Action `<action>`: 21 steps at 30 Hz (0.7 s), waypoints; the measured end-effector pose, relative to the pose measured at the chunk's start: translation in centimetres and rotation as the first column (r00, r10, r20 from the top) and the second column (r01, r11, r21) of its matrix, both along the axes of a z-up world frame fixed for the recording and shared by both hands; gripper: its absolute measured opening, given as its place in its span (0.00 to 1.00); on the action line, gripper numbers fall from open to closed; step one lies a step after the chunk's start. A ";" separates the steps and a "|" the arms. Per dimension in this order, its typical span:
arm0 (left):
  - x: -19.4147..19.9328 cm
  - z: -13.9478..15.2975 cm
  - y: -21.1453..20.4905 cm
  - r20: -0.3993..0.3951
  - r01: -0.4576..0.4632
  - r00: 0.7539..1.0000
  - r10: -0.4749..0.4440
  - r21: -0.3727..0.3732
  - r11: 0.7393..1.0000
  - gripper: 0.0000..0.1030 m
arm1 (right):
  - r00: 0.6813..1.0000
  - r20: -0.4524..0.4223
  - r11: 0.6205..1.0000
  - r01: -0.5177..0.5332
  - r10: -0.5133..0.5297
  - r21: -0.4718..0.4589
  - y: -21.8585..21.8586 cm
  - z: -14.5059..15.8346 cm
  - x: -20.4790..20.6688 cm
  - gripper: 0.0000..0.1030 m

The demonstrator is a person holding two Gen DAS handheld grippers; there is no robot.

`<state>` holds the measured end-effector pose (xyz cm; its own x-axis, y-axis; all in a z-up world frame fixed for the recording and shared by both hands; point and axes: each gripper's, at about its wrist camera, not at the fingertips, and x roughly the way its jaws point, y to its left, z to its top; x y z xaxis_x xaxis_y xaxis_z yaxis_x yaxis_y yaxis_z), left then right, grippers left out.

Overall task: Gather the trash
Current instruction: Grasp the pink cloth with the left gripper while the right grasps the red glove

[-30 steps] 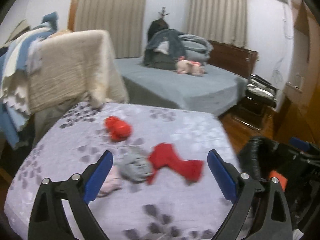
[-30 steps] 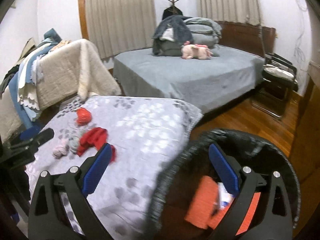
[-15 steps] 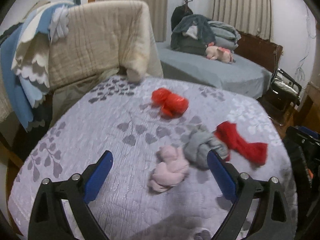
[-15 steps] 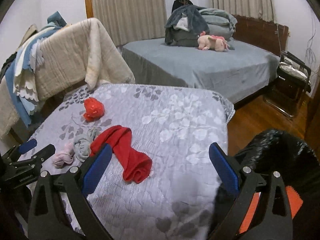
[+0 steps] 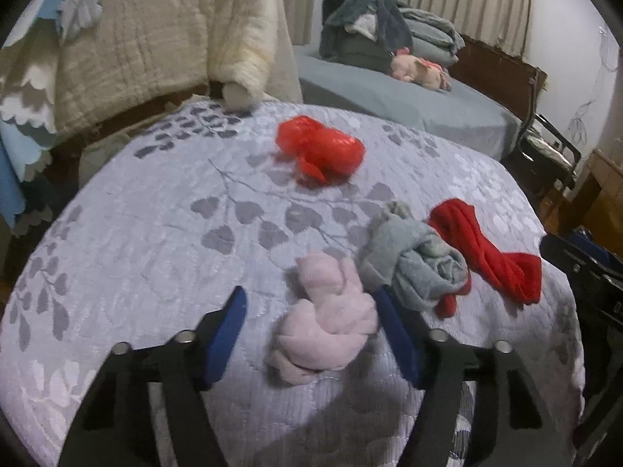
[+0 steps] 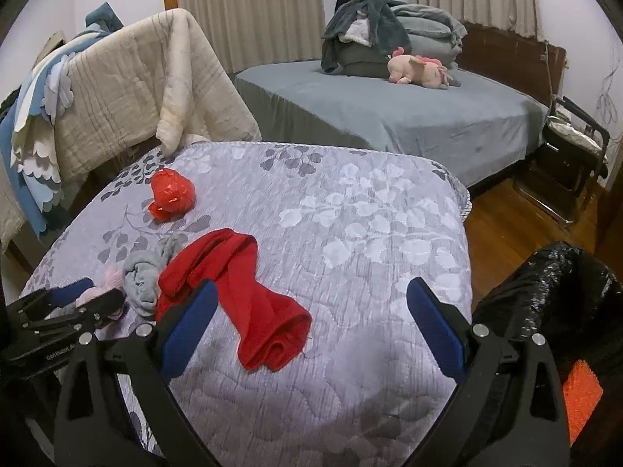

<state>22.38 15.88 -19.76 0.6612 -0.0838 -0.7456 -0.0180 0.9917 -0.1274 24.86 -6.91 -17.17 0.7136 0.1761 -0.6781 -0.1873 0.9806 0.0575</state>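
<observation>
On the grey leaf-pattern quilt (image 5: 155, 241) lie a crumpled red plastic bag (image 5: 319, 148), a pink cloth wad (image 5: 331, 323), a grey cloth wad (image 5: 420, 260) and a red cloth (image 5: 486, 249). My left gripper (image 5: 311, 330) is open, its jaws on either side of the pink wad, right jaw against the grey wad. My right gripper (image 6: 311, 319) is open and empty above the red cloth (image 6: 241, 284). The red bag (image 6: 171, 194) lies further back. A black trash bag (image 6: 545, 299) with orange trash stands at the right.
A beige blanket (image 6: 124, 85) hangs over a rail behind the quilt. A grey bed (image 6: 409, 116) with a pink plush toy (image 6: 420, 70) stands beyond. A dark chair (image 6: 576, 148) and wooden floor lie to the right.
My left gripper has moved forward and down to the pink wad, and its jaws have narrowed around it. My right gripper has swung left from the trash bag to the quilt.
</observation>
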 end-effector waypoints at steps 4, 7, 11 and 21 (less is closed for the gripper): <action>-0.1 0.1 -0.4 0.010 0.032 0.999 -0.032 -0.019 0.999 0.43 | 1.000 -0.009 1.000 -0.006 0.006 -0.004 0.7 -0.4 0.3 0.92; -0.5 0.5 0.1 0.023 0.011 1.000 -0.010 -0.052 0.999 0.42 | 1.000 -0.017 1.000 -0.009 0.009 -0.002 1.2 -0.7 0.7 0.92; -0.9 1.5 1.2 0.059 -0.027 0.998 0.030 -0.048 0.998 0.42 | 1.000 -0.025 1.000 -0.018 0.018 -0.001 2.2 -1.1 1.4 0.92; -0.2 2.0 2.4 0.080 -0.052 0.995 0.053 -0.018 0.998 0.42 | 0.998 -0.052 0.999 -0.048 0.048 -0.010 4.9 -1.9 3.6 0.92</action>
